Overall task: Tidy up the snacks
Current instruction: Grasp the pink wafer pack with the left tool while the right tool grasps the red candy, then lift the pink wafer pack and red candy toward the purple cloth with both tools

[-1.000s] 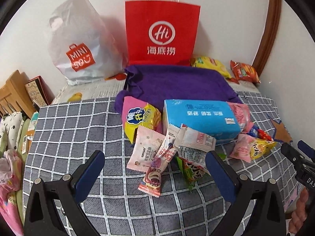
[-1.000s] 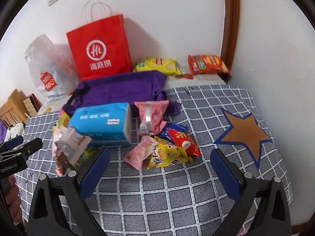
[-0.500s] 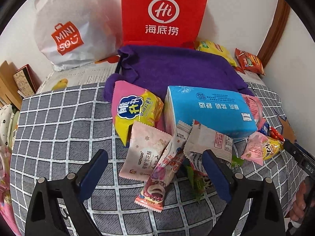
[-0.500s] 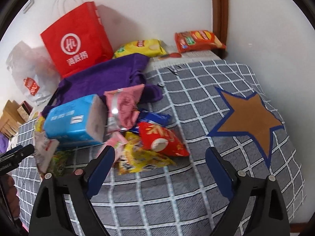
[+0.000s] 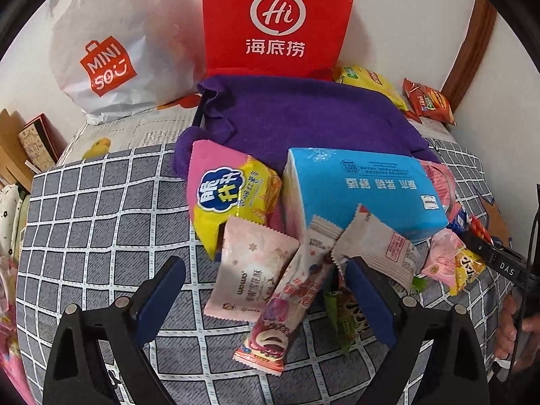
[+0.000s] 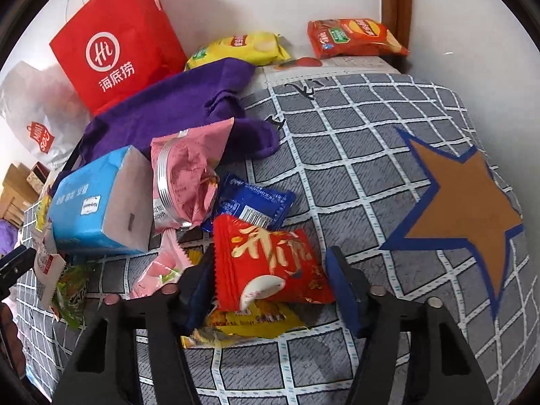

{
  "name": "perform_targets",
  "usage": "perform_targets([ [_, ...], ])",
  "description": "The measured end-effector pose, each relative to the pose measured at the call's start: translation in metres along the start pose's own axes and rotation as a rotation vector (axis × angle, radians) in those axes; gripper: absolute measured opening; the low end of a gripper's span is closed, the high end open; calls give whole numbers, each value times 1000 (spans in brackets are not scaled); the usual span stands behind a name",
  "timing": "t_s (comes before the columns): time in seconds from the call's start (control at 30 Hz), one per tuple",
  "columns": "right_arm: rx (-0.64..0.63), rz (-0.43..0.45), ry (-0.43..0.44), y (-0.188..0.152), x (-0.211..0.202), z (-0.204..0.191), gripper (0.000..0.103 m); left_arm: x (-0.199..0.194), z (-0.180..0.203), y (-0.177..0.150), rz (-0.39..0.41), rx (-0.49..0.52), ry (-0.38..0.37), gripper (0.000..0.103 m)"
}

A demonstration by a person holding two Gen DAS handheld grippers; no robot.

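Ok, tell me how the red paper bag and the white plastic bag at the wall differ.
The red paper bag stands stiff and flat-faced with sharp edges; the white plastic bag is soft, rounded and crumpled. The red paper bag carries a white "Hi" circle logo with Chinese characters; the white plastic bag carries an orange-red "MINISO" mark. In the right wrist view the red paper bag shows white cord handles. Both stand at the wall behind the purple cloth.

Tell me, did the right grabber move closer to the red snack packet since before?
Yes. The right gripper has come down and forward toward the snack pile; the red packet now sits between its closing jaws, while the brown star stays put.
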State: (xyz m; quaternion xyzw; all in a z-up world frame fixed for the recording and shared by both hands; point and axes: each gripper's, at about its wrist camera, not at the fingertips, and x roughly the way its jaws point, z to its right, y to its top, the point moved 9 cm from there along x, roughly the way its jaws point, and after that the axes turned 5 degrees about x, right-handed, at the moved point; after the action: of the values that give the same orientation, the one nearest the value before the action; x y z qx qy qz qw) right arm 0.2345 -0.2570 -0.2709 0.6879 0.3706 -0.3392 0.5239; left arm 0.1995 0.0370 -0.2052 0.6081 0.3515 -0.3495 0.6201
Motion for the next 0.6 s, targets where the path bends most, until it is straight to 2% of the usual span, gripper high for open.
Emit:
perform_targets([
  [0.07, -13, -13, 35, -4, 0, -5, 41, -2, -4, -2, 3, 3, -1, 95],
  [0.1, -17, -12, 38, -4, -2, -6, 41, -4, -5, -3, 6, 7, 1, 95],
  [0.13, -22, -1, 21, -5, -5, -6, 39, -6, -7, -5, 9, 12, 4, 95],
  [0.17, -32, 12, 4, -5, -8, -6, 32, -8, -9, -7, 11, 18, 7, 95],
  [0.27, -37, 35, -7, -5, -18, -8, 26, -14, -16, -13, 16, 22, 17, 95],
  [0.5, -59, 89, 7, -4, -34, -17, 24, -12, -29, -26, 7, 34, 30, 95],
  [0.6, -64, 105, 15, -5, -40, -19, 24, -10, -36, -26, 6, -15, -6, 92],
])
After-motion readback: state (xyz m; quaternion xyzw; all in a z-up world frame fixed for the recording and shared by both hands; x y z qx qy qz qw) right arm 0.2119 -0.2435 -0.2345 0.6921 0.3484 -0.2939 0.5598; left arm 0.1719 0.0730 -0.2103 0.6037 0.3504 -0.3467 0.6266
